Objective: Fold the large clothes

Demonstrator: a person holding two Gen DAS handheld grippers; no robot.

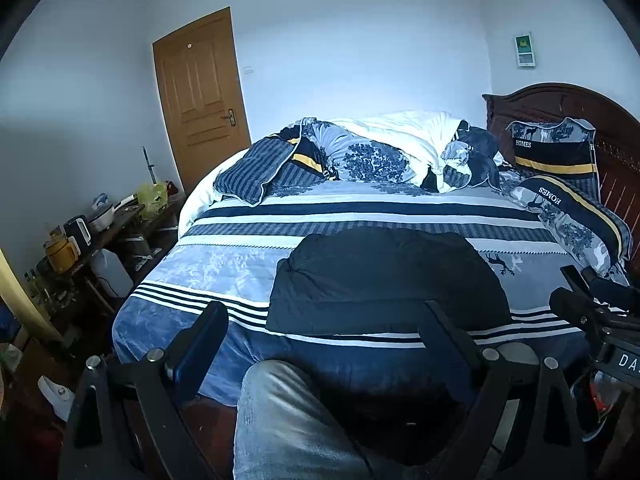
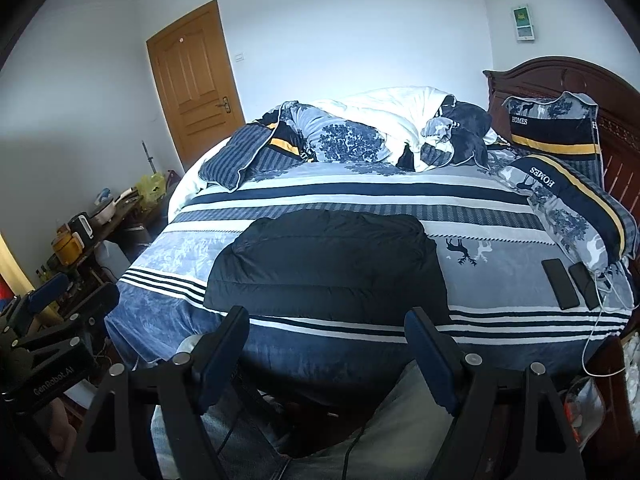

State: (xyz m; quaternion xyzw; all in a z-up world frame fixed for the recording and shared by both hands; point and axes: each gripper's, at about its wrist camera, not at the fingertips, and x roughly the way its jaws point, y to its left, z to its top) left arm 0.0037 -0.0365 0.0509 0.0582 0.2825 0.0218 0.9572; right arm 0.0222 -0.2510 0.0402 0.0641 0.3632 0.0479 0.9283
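A black padded jacket (image 1: 384, 280) (image 2: 328, 264) lies folded into a rough rectangle on the striped blue bedspread (image 1: 208, 268), near the bed's front edge. My left gripper (image 1: 324, 336) stands open just short of the jacket's near hem, with nothing between its fingers. My right gripper (image 2: 326, 336) is open too, held before the same hem and empty. Each gripper shows in the other's view: the right gripper (image 1: 576, 292) at the right edge, the left gripper (image 2: 76, 296) at the left edge. Neither touches the jacket.
A person's jeans-clad legs (image 1: 288, 420) stand against the bed's front edge. A heaped duvet (image 2: 360, 132) and pillows (image 2: 568, 208) fill the far side by the wooden headboard (image 2: 616, 128). Two phones (image 2: 560, 284) lie at the right. A cluttered side table (image 1: 100, 224) stands left, below a door (image 1: 200, 96).
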